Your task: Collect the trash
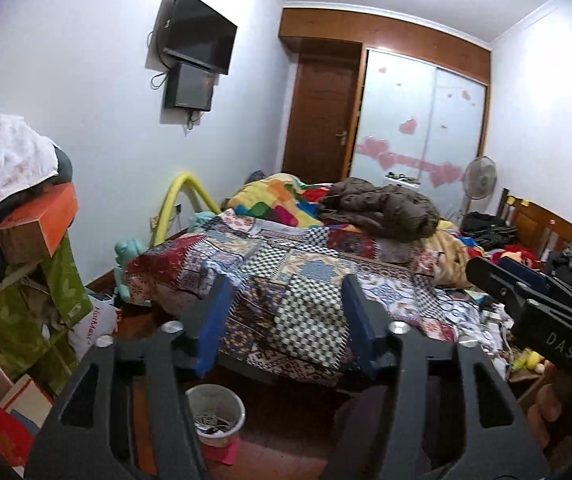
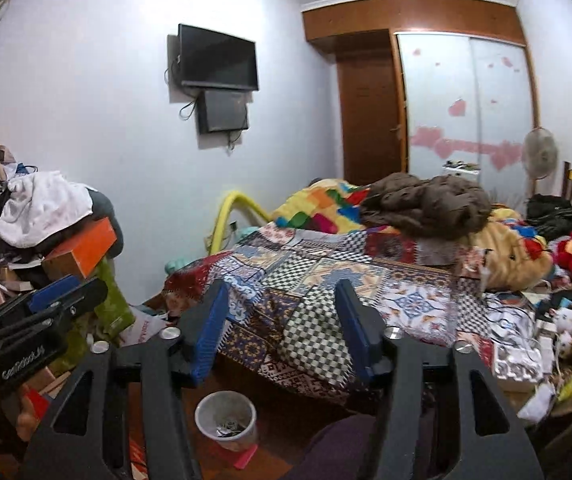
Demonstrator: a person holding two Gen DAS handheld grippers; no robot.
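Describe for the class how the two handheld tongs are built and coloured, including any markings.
Each pair of tongs, left tongs and right tongs, has a matte black frame with cut-out slots and silver round bolt heads. The two fingers carry ribbed blue pads. Seen from the side, the right body bears white letters "DAS"; the left body's white lettering is unreadable. No cables or sleeves show.

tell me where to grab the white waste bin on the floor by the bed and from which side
Grip the rim of the white waste bin from above, one finger inside and one outside the wall. It stands upright with an open mouth, and the tapered wall looks too wide to span. Both the left gripper and right gripper are open and empty.
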